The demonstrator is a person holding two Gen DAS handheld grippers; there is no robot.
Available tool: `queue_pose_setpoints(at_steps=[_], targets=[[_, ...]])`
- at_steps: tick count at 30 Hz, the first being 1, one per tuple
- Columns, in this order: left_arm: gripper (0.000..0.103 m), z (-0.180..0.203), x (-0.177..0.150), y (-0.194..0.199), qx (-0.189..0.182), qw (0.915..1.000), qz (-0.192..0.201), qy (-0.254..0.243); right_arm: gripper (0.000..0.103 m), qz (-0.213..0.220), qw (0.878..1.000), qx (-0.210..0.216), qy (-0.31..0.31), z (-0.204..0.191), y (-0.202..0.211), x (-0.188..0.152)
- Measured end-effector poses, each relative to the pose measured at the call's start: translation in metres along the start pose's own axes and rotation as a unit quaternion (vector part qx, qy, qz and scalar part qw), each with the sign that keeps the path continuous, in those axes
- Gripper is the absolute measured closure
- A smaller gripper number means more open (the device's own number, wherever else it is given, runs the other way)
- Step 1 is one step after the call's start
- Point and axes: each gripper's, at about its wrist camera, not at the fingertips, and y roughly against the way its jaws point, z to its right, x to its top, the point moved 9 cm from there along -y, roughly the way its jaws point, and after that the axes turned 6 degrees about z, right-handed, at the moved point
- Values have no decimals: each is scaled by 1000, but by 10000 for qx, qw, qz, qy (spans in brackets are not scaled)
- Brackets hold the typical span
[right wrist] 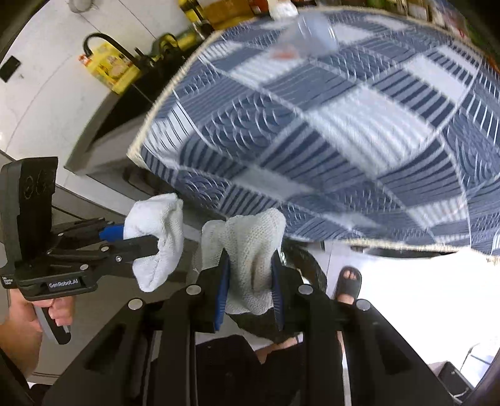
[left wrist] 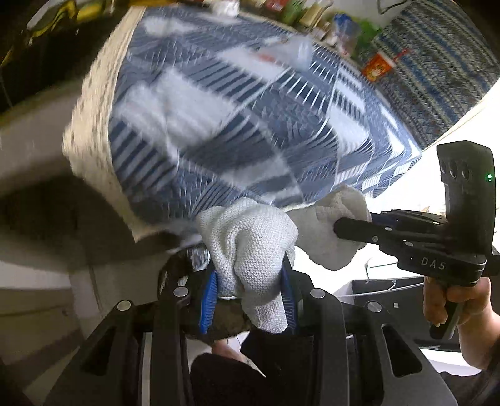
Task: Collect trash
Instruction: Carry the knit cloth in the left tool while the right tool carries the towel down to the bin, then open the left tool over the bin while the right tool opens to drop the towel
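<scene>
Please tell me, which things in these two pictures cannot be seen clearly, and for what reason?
- Clear object with a red mark on the blue patterned cloth: motion blur in both wrist views, so I cannot tell what it is.
- Items along the top edge, left wrist view: blurred, small, cut off.
- Dark object below the right gripper, right wrist view: hidden by the white cloth and fingers.
- Left gripper: pads covered by white cloth.
</scene>
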Motion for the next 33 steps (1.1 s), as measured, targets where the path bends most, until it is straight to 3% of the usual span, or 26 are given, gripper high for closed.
queue_pose_setpoints(at_steps=[2, 15, 33], targets=[[69, -4, -11, -9, 148, 9999, -81, -38, 77, -153, 9999, 0, -78, 3, -11, -11], [69, -23, -85, -69, 215, 9953, -779, 532, 77, -884, 9948, -168, -468, 24, -68, -68], [69, -54, -132, -122, 362, 9834, -1331, 1176, 75, -1453, 9780, -264, -1473, 55, -138, -113]])
